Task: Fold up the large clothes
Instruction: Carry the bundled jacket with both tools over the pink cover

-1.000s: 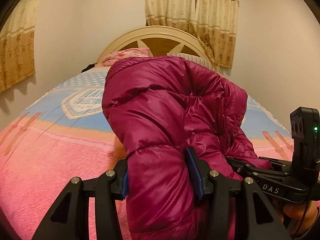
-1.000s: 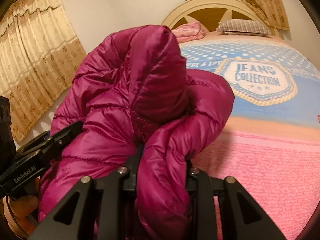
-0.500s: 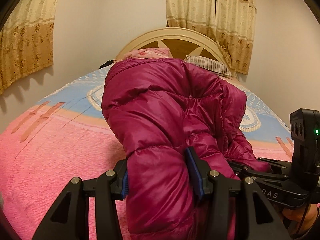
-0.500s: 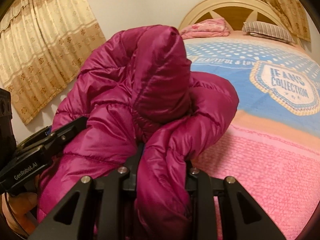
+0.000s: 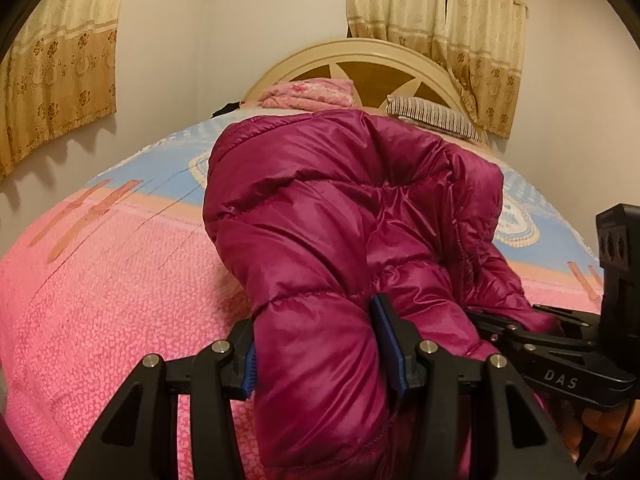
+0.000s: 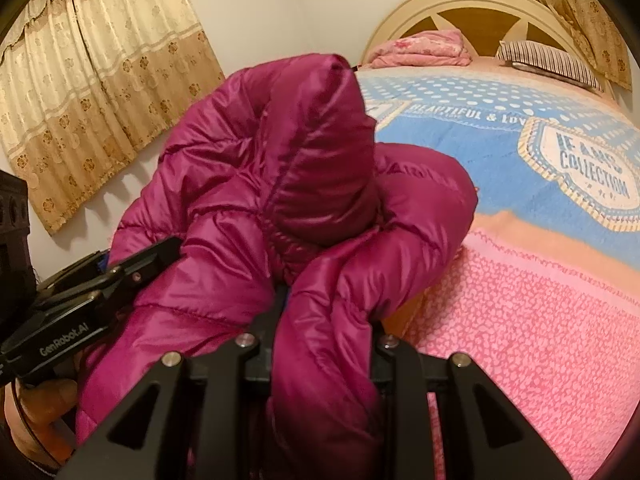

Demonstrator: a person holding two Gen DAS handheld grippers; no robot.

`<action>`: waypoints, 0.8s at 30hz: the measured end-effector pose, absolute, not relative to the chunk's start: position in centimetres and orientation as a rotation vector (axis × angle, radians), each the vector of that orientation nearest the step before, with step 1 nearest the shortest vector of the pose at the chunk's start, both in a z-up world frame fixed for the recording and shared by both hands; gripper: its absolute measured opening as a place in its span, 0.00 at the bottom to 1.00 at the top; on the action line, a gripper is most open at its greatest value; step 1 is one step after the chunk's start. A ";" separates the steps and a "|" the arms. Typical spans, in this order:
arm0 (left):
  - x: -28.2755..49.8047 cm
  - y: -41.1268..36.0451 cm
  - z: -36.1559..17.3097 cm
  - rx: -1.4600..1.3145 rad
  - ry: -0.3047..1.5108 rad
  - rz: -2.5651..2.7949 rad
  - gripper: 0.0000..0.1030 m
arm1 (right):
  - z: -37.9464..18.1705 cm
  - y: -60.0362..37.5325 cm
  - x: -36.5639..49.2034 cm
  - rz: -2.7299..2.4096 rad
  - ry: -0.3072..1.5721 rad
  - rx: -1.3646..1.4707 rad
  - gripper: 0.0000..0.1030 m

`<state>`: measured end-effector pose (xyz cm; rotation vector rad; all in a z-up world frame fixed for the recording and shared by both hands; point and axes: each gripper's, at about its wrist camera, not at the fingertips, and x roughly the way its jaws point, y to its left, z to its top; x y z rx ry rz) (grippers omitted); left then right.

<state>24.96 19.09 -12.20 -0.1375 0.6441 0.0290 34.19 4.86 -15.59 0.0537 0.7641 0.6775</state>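
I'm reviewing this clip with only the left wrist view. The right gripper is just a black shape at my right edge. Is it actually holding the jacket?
Observer: Yes. In the right wrist view the right gripper is shut on a thick fold of the magenta puffer jacket.
Operator: Does any text show on the bedspread? I see only part of a badge.
Observer: Yes. The bedspread has a badge reading "JEANS COLLECTION".
Operator: Can you see the hand on my left gripper?
Observer: Partly. Fingers wrap under the left gripper, which is shut on the jacket.
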 end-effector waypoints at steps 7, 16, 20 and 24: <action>24.8 18.9 -12.9 -0.142 0.661 0.045 0.49 | -16.0 5.2 34.4 0.667 0.775 0.055 0.27; 24.9 18.7 -13.8 -0.130 0.679 0.075 0.52 | -16.4 5.2 34.4 0.658 0.789 0.060 0.28; 25.0 18.7 -14.2 -0.121 0.693 0.092 0.57 | -16.6 5.2 34.5 0.653 0.795 0.059 0.29; 25.0 19.0 -14.5 -0.102 0.700 0.137 0.69 | -16.9 5.3 34.5 0.638 0.799 0.052 0.32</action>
